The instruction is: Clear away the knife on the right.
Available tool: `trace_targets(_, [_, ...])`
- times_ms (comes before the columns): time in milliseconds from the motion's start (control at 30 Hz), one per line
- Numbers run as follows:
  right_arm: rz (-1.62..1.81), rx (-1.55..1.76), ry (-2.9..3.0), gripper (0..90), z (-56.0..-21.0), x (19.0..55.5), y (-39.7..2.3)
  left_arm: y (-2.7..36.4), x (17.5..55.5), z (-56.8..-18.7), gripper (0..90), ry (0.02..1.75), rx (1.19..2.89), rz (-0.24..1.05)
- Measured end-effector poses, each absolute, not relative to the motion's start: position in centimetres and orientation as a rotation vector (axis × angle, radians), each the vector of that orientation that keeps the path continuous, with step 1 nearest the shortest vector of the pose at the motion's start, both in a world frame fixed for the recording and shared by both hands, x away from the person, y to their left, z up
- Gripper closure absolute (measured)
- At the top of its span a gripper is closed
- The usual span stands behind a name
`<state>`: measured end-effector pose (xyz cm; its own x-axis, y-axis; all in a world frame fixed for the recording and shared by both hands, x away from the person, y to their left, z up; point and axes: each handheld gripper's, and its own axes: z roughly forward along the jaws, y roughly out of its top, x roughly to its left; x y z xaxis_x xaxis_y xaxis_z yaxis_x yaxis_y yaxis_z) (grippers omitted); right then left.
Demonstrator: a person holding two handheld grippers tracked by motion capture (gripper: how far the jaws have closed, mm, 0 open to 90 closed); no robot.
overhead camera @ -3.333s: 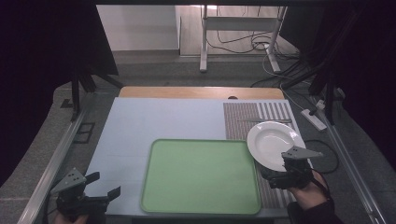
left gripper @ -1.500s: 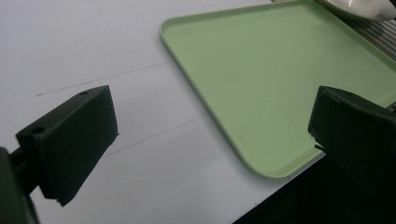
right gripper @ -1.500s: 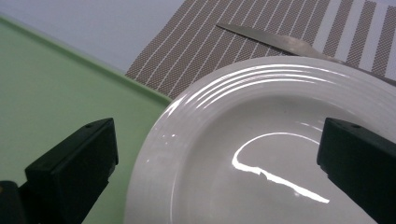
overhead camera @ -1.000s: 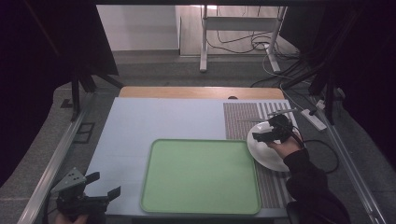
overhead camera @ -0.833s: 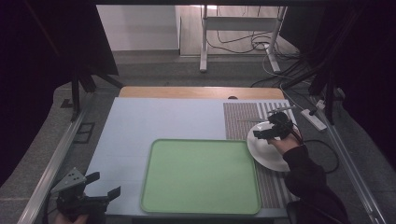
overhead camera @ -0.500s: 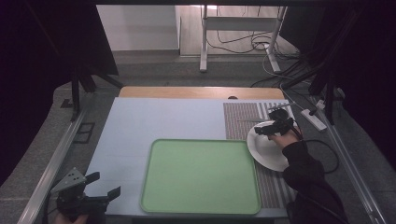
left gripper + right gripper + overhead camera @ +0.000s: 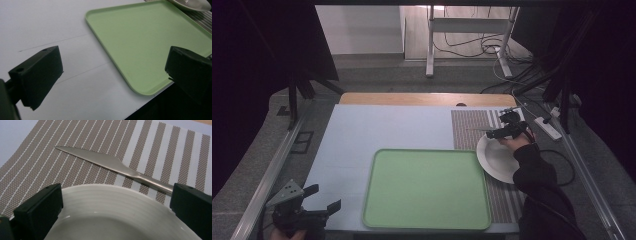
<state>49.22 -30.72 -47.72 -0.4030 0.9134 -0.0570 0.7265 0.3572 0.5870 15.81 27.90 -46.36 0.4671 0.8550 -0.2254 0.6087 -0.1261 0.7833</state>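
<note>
Right gripper (image 7: 116, 202), jaws spread, hovers over a plate (image 7: 112, 215); a knife (image 7: 110, 165) lies just beyond on a striped mat (image 7: 155, 150). Left gripper (image 7: 112, 75), released, sits beside a green tray (image 7: 150, 42).

A green tray (image 7: 427, 189) is lying on the pale blue table (image 7: 377, 127), with its right edge touching the striped placemat (image 7: 472, 130). Behind the table, cables (image 7: 472, 50) are lying on the floor.

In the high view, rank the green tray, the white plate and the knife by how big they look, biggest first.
1. Green tray, by far the largest.
2. White plate, partly covered by the person's sleeve, but clearly smaller than the tray.
3. Knife, a thin sliver on the striped placemat beyond the plate, smallest.
</note>
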Motion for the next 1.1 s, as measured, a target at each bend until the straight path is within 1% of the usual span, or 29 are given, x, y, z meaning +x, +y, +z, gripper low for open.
trace_targets(400, [0.67, 1.475, 2.238, 0.8, -47.9, 51.1, -31.3, 27.9, 15.8, -46.4, 1.4, 1.234, 1.832, 0.35])
trace_targets(433, [0.662, 1.452, 2.24, 7.0, -47.7, 51.3, -31.4, 27.9, 15.8, -46.4, 1.4, 1.233, 1.832, 0.35])
trace_targets(467, [0.664, 1.437, 2.234, 10.2, -47.6, 51.5, -31.5, 27.9, 15.8, -46.4, 1.4, 1.233, 1.832, 0.35])
trace_targets(533, [0.669, 1.421, 2.235, 20.4, -47.3, 51.7, -31.7, 27.9, 15.8, -46.4, 1.4, 1.233, 1.831, 0.35])
trace_targets(633, [0.688, 1.424, 2.244, 39.4, -47.0, 52.1, -32.0, 28.0, 15.8, -46.4, 1.4, 1.233, 1.83, 0.349])
trace_targets(967, [0.642, 1.428, 2.303, 90.0, -47.3, 53.7, -33.5, 28.0, 15.8, -46.4, 1.4, 1.235, 1.828, 0.348])
trace_targets(1100, [0.613, 1.45, 2.299, 90.0, -47.7, 54.2, -34.3, 28.0, 15.8, -46.4, 1.4, 1.235, 1.828, 0.347])
